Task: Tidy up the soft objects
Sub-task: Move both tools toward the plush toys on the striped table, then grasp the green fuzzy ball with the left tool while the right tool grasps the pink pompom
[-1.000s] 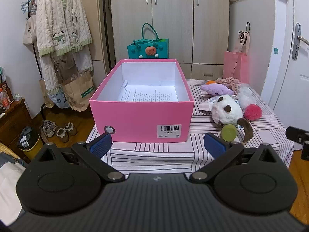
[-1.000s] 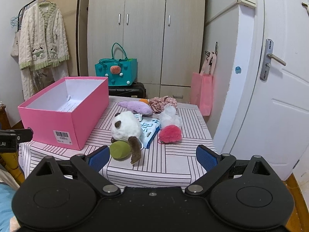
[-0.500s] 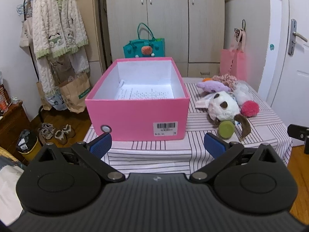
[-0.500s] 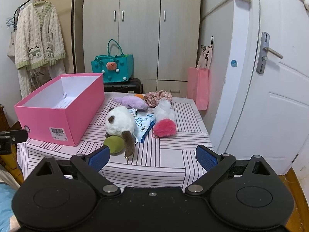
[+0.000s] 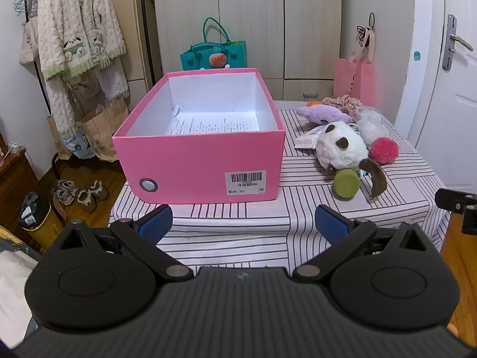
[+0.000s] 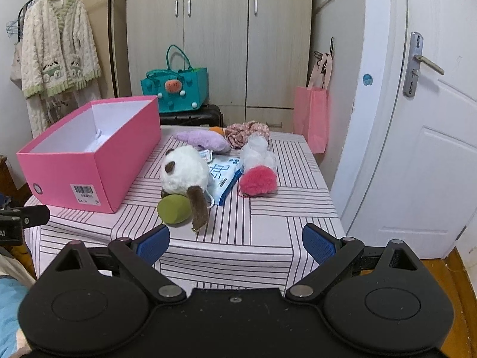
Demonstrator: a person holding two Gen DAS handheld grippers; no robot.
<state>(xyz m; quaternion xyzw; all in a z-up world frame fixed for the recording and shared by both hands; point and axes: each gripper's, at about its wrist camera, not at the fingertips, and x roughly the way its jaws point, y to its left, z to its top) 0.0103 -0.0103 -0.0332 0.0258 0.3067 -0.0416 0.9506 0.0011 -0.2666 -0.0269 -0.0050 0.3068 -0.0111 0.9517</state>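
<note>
While both grippers hang short of the table, the pink box [image 5: 198, 161] sits open on the striped tablecloth [image 5: 268, 208], with only a printed sheet of paper [image 5: 213, 125] lying on its white floor. Its long axis runs from the near table edge toward the wardrobe, the barcode end facing the left gripper [image 5: 243, 219]. To its right the soft things lie in a loose cluster: a white plush toy [image 6: 184, 170] with a brown tail, touching a green ball [image 6: 173, 208]; a pink pompom [image 6: 258, 180] just beside it; a purple plush [image 6: 204, 140] and a floral scrunchie [image 6: 246, 131] farther back. The left gripper's blue fingers [image 5: 155, 222] stand wide apart and hold nothing; the right gripper [image 6: 235, 243] is likewise spread and empty. Compared with a second ago, both cameras have drawn back a little, and nothing on the table has moved.
</note>
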